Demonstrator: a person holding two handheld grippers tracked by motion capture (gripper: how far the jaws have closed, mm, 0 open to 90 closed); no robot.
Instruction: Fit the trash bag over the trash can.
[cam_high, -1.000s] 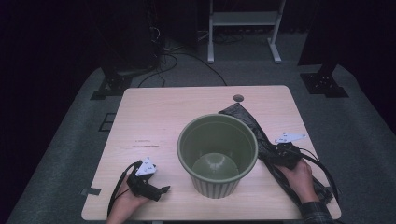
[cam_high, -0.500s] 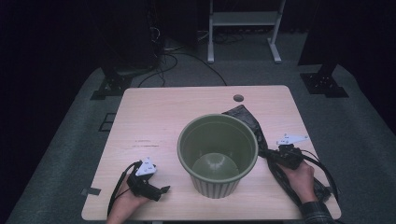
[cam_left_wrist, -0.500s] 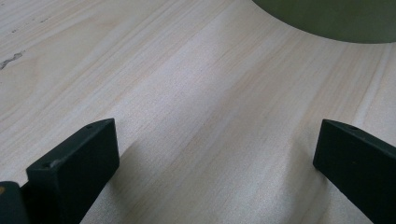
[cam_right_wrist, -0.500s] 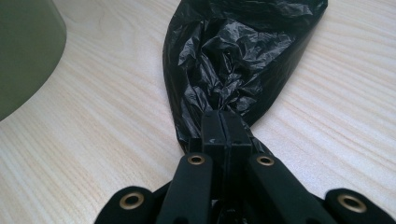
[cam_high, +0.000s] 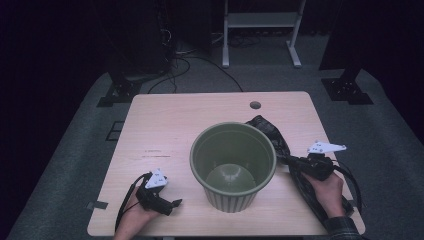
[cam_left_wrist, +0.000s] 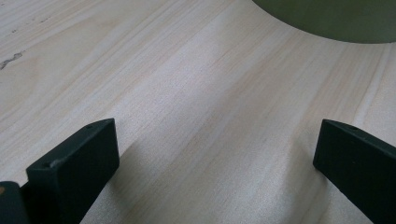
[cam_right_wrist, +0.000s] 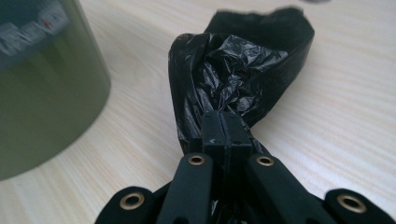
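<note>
Two grippers in use: right gripper (cam_right_wrist: 223, 128) is clamped on the black plastic bag (cam_right_wrist: 238, 77); left gripper (cam_left_wrist: 215, 158) rests low over bare table (cam_high: 165, 125) with its jaws spread wide and nothing between them.
Jaw motion: the right jaws have just been closing, and the bag film is now pinched between them.
Bag position: on the table just right of the green bin (cam_high: 233, 165), near or touching its side; the high view is too dim to tell which.
Bag relative to gripper: the bunched film fans forward and up from the right jaw tips, the mass of it ahead of the jaws.
Handling, judged: thin, soft, very light film; crinkly and glossy, so likely slippery; it will drape and sag, not hold shape.
Grip point, judged: a gathered fold near the edge, as now, gives several layers to bite on; a single layer could slide out or tear.
Bin: upright, open mouth, appears empty.
Left gripper relative to bin: near the bin's base, apart from it.
</note>
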